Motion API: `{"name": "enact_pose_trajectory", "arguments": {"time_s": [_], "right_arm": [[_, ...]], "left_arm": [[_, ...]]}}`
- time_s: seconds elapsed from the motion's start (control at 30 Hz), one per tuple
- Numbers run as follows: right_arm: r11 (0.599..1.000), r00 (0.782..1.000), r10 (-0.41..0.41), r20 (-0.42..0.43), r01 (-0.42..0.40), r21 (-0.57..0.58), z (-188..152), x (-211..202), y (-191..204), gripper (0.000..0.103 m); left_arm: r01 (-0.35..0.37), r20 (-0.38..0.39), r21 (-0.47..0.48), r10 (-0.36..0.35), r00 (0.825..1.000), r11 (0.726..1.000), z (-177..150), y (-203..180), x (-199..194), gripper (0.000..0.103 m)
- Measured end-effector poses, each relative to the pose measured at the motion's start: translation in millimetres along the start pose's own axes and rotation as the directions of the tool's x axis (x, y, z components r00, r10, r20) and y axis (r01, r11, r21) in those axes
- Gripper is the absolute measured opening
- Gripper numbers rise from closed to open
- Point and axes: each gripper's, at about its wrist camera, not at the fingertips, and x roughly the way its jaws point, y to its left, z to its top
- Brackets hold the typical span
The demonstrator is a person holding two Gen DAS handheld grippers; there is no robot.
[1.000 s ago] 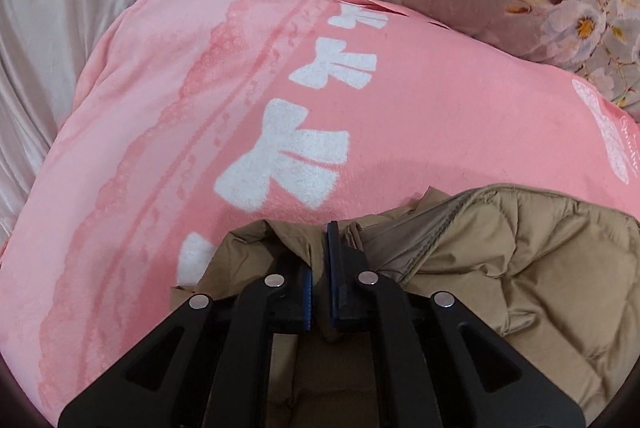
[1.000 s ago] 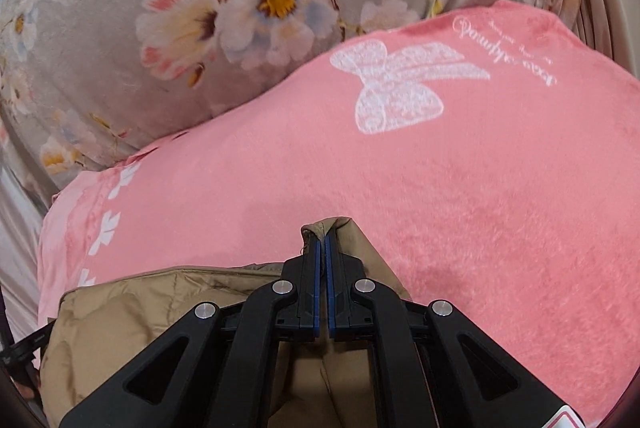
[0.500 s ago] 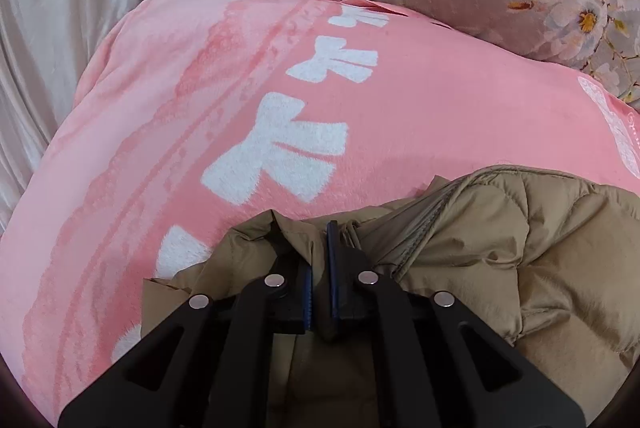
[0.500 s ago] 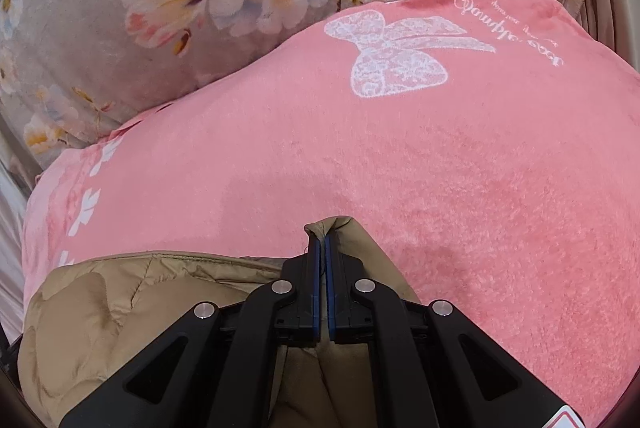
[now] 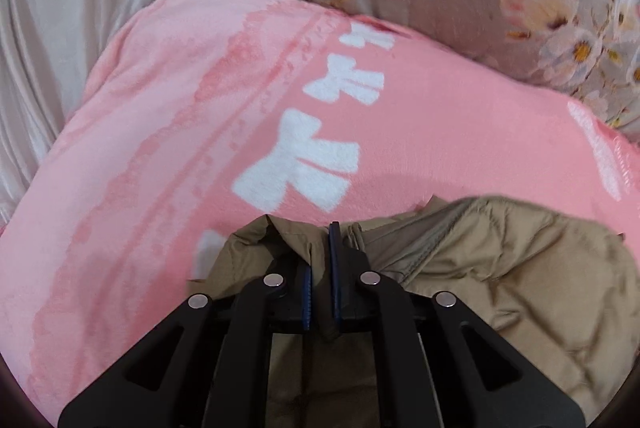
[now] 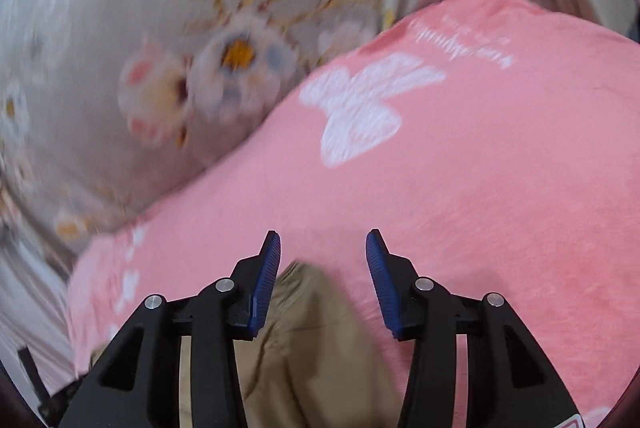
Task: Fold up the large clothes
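R gripper (image 6: 322,248) has just opened; jacket (image 6: 304,340) edge lies loose below its jaws, no longer pinched. L gripper (image 5: 322,260) stays clenched on jacket (image 5: 500,268). Jacket rests on pink blanket (image 5: 440,131). Likely 1 fold laid down; L release prob. next.

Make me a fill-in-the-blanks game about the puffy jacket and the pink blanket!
1. The tan puffy jacket lies on a blanket coloured ____.
2. The left gripper is ____ on a fold of the jacket.
3. The right gripper has just been opening, and its fingers now stand ____.
4. The big white shape on the blanket is a ____.

Missing words: pink; shut; open; bow
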Motion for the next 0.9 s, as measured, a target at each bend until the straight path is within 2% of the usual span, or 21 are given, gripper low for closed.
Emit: {"name": "enact_pose_trajectory", "arguments": {"time_s": [0.07, 0.13, 0.2, 0.23, 0.27, 0.3, 0.33, 0.37, 0.43, 0.5, 0.53, 0.6, 0.63, 0.67, 0.7, 0.73, 0.77, 0.8, 0.83, 0.9], "right_arm": [[0.999, 0.998, -0.028, 0.058, 0.030, -0.036, 11, -28, 2, 0.046], [0.995, 0.996, -0.007, 0.087, 0.016, -0.099, 16, -49, 13, 0.046], [0.986, 0.996, 0.020, 0.082, -0.006, -0.169, 15, -59, 29, 0.046], [0.979, 0.997, 0.035, 0.069, -0.020, -0.204, 12, -61, 37, 0.046], [0.970, 0.998, 0.049, 0.048, -0.036, -0.241, 8, -61, 46, 0.046], [0.963, 0.998, 0.062, 0.024, -0.053, -0.266, 2, -59, 54, 0.046], [0.957, 0.997, 0.072, -0.008, -0.071, -0.281, -4, -56, 61, 0.046], [0.953, 0.996, 0.082, -0.036, -0.089, -0.288, -11, -51, 65, 0.046], [0.942, 0.989, 0.105, -0.105, -0.133, -0.309, -29, -40, 78, 0.046], [0.929, 0.986, 0.104, -0.133, -0.144, -0.341, -45, -33, 89, 0.046], [0.923, 0.984, 0.103, -0.145, -0.149, -0.354, -51, -31, 92, 0.046], [0.905, 0.978, 0.089, -0.190, -0.159, -0.394, -68, -20, 103, 0.046], [0.901, 0.975, 0.082, -0.207, -0.161, -0.403, -73, -15, 105, 0.046], [0.898, 0.972, 0.072, -0.223, -0.161, -0.410, -79, -10, 106, 0.046], [0.899, 0.971, 0.064, -0.230, -0.157, -0.409, -82, -6, 106, 0.046], [0.901, 0.969, 0.057, -0.239, -0.153, -0.405, -86, -4, 104, 0.045], [0.905, 0.970, 0.053, -0.238, -0.148, -0.399, -86, -5, 102, 0.044], [0.908, 0.971, 0.049, -0.234, -0.141, -0.395, -87, -7, 101, 0.043], [0.908, 0.973, 0.049, -0.227, -0.138, -0.396, -87, -10, 101, 0.042], [0.897, 0.978, 0.045, -0.202, -0.129, -0.423, -87, -16, 109, 0.035]], "left_arm": [[0.040, 0.003, -0.044, -0.040, 0.999, 0.998, 11, 14, -26, 0.008], [0.087, 0.014, -0.092, -0.086, 0.996, 0.992, 22, 23, -48, 0.008], [0.137, 0.031, -0.100, -0.135, 0.990, 0.986, 35, 25, -69, 0.008], [0.147, 0.020, -0.089, -0.146, 0.989, 0.985, 40, 24, -73, 0.009], [0.143, -0.038, -0.037, -0.144, 0.989, 0.989, 47, 17, -72, 0.015], [0.132, -0.092, 0.024, -0.129, 0.987, 0.991, 49, 9, -67, 0.016], [0.099, -0.177, 0.123, -0.077, 0.981, 0.987, 52, -1, -56, 0.016], [0.068, -0.211, 0.141, -0.037, 0.977, 0.988, 52, -1, -50, 0.016], [0.053, -0.232, 0.125, -0.023, 0.972, 0.991, 52, 5, -50, 0.016], [0.090, -0.203, 0.077, -0.073, 0.976, 0.993, 55, 14, -60, 0.017], [0.149, -0.174, 0.025, -0.142, 0.974, 0.989, 60, 22, -67, 0.018], [0.222, -0.157, -0.047, -0.227, 0.961, 0.974, 64, 30, -69, 0.035], [0.240, -0.171, -0.074, -0.250, 0.953, 0.968, 66, 31, -62, 0.073], [0.203, -0.161, -0.056, -0.210, 0.964, 0.978, 68, 29, -60, 0.079], [0.116, -0.109, -0.016, -0.117, 0.987, 0.993, 70, 26, -64, 0.078], [0.022, -0.043, 0.034, -0.020, 0.999, 0.999, 72, 20, -70, 0.078], [-0.063, 0.040, 0.087, 0.060, 0.997, 0.994, 73, 14, -81, 0.078], [-0.105, 0.098, 0.110, 0.094, 0.991, 0.988, 72, 9, -92, 0.078], [-0.112, 0.135, 0.122, 0.095, 0.986, 0.986, 71, 4, -102, 0.078], [-0.094, 0.155, 0.175, 0.067, 0.986, 0.980, 64, -15, -112, 0.078]]}}
